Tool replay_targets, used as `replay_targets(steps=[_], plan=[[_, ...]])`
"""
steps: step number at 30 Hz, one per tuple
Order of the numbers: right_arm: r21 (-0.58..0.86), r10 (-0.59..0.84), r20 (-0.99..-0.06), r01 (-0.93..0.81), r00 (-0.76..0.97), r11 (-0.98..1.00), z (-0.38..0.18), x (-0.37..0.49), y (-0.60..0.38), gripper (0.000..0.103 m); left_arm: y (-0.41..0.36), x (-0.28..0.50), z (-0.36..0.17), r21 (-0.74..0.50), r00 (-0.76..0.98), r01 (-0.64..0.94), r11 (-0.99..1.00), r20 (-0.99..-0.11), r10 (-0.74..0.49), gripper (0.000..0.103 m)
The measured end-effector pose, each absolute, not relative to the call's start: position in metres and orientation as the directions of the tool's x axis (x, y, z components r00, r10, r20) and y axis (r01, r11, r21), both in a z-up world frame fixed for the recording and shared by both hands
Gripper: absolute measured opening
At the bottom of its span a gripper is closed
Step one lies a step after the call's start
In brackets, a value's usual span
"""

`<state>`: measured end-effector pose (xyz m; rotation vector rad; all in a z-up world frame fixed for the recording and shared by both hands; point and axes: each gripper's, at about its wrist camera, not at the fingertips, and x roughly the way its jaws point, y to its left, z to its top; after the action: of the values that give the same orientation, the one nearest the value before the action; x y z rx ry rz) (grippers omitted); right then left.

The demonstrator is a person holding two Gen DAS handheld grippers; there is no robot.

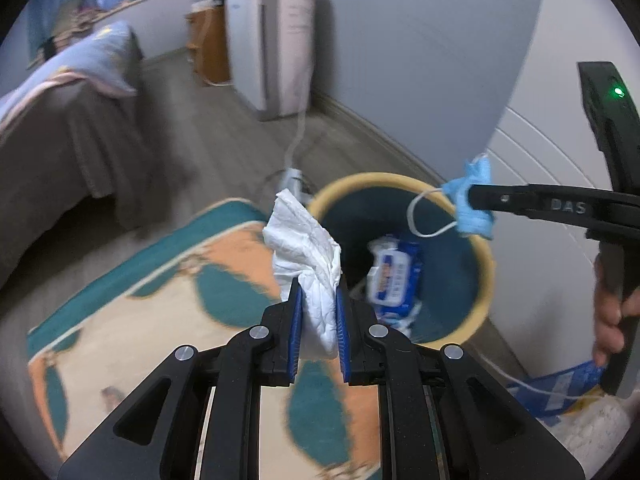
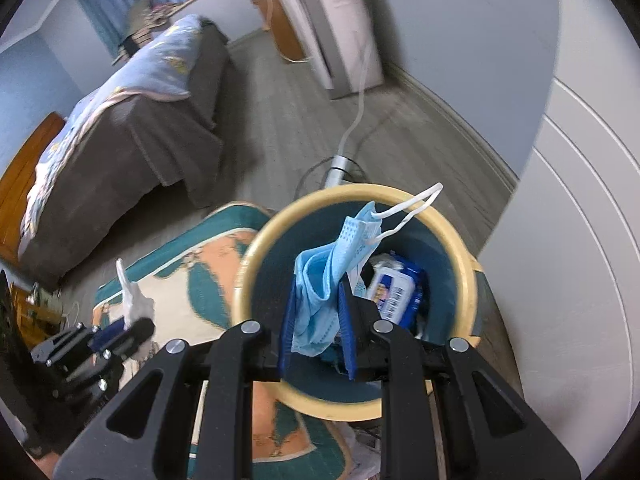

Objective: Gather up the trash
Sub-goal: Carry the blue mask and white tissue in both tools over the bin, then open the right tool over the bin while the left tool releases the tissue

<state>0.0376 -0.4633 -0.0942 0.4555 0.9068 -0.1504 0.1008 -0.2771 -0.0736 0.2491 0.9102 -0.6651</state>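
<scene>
Your left gripper [image 1: 318, 312] has its fingers clamped on a crumpled white tissue [image 1: 306, 248] beside the bin [image 1: 486, 276]. Your right gripper [image 2: 316, 320] pinches a blue face mask [image 2: 328, 276] above the bin's opening, over a wipes packet [image 2: 394, 288].

dim bluish indoor light, motion-blurred surroundings, fisheye bending at dark edges.

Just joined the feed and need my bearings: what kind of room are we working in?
Most likely a bedroom. A bed with a light blue blanket stands on the left, a patterned rug covers the wood-look floor, and a round waste bin sits near the wall.
</scene>
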Motion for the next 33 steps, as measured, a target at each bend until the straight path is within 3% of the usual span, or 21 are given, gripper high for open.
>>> replay_targets(steps=[8, 9, 13, 21, 24, 26, 30, 31, 33], plan=[[0.308, 0.044, -0.834, 0.398, 0.550, 0.864, -0.121, 0.033, -0.487, 0.020, -0.337, 0.096, -0.108, -0.041, 0.366, 0.710, 0.703, -0.831, -0.419, 0.024], [0.309, 0.044, -0.839, 0.409, 0.542, 0.859, -0.124, 0.034, -0.489, 0.020, -0.340, 0.096, -0.112, -0.034, 0.364, 0.717, 0.696, -0.834, -0.415, 0.028], [0.287, 0.035, -0.858, 0.422, 0.512, 0.860, -0.135, 0.032, -0.494, 0.021, -0.343, 0.095, -0.116, 0.040, 0.419, 0.718, 0.695, -0.822, -0.386, 0.072], [0.265, 0.060, -0.881, 0.384, 0.469, 0.884, -0.152, 0.056, -0.471, 0.023, -0.310, 0.114, -0.109, 0.015, 0.437, 0.664, 0.747, -0.820, -0.371, 0.078], [0.281, 0.075, -0.852, 0.332, 0.518, 0.900, -0.141, 0.066, -0.455, 0.040, -0.297, 0.118, -0.103, -0.002, 0.439, 0.649, 0.761, -0.816, -0.377, 0.078], [0.294, 0.073, -0.828, 0.320, 0.556, 0.901, -0.132, 0.068, -0.449, 0.059, -0.290, 0.118, -0.099, 0.001, 0.447, 0.645, 0.764, -0.811, -0.377, 0.078], [0.270, 0.032, -0.802, 0.314, 0.597, 0.910, -0.117, 0.066, -0.443, 0.068, -0.276, 0.118, -0.095, 0.005, 0.458, 0.634, 0.773, -0.808, -0.371, 0.078], [0.253, 0.016, -0.805, 0.319, 0.593, 0.913, -0.117, 0.066, -0.443, 0.076, -0.272, 0.118, -0.094, 0.002, 0.459, 0.630, 0.777, -0.807, -0.370, 0.079], [0.224, -0.008, -0.811, 0.323, 0.585, 0.920, -0.116, 0.065, -0.442, 0.078, -0.267, 0.118, -0.091, -0.005, 0.459, 0.625, 0.780, -0.806, -0.373, 0.079]])
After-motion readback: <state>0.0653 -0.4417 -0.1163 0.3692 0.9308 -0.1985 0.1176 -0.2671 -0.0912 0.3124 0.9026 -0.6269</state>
